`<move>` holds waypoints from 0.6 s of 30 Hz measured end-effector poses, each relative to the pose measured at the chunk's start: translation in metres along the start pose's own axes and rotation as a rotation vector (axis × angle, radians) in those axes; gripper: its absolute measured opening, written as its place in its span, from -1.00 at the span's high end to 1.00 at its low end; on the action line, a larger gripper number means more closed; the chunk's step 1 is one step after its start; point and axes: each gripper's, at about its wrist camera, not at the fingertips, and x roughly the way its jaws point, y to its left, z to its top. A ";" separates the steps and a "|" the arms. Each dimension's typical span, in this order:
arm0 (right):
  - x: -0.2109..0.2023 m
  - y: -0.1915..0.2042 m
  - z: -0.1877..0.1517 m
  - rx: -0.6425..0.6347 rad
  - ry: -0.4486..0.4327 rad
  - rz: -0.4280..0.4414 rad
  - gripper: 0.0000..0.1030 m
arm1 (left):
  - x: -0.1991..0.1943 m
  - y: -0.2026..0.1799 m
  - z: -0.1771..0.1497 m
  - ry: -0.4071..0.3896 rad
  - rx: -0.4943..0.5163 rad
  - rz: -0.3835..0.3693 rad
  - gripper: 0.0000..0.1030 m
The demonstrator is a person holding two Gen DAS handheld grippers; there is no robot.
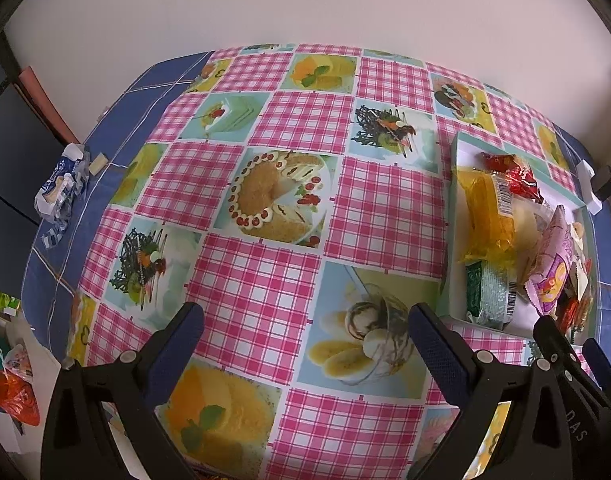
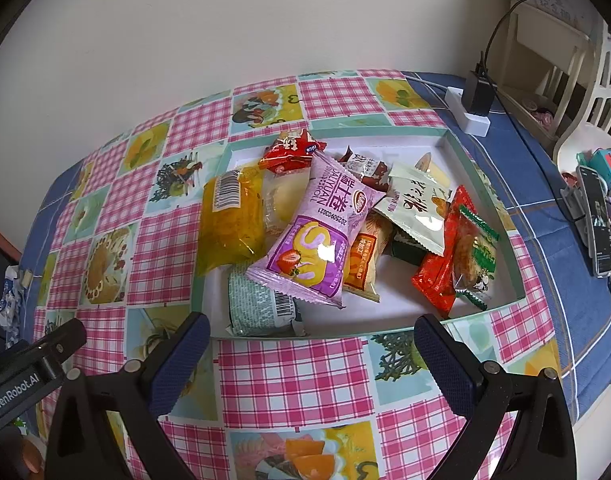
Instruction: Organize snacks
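Both grippers hang empty over the worktop, jaws spread wide on each. All the snacks sit piled in the shallow white tray with the pale green rim, over toward the right side of the checked cloth.

The right gripper has the better line: the tray lies dead ahead of its jaws, near edge just past the fingertips. From the left gripper the tray is off to the right, and there's nothing but bare cloth straight in front of it. So the right hand is nearer, no contest.

Closest to those right jaws is the pale green packet with a barcode, lying flat against the tray's near wall. On top of it, the purple roll-cake packet runs on a diagonal, low end near the jaws and far end up and to the right. Its long axis points more or less away from the gripper, so I'd judge a grab across its width comes easily without much wrist turn.

Left of it, the yellow packet overhangs the tray's left rim. On the right, a red packet leans close to the far wall.
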 end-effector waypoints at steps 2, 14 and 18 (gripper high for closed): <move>0.001 -0.001 0.000 0.005 0.002 -0.002 -1.00 | 0.000 0.000 0.000 0.002 0.000 -0.001 -0.97; 0.001 0.000 -0.001 0.018 0.006 -0.010 -1.00 | 0.002 0.001 0.000 0.012 -0.001 -0.005 -0.97; 0.001 -0.001 -0.001 0.016 0.008 -0.009 -1.00 | 0.002 0.001 -0.001 0.012 -0.001 -0.005 -0.97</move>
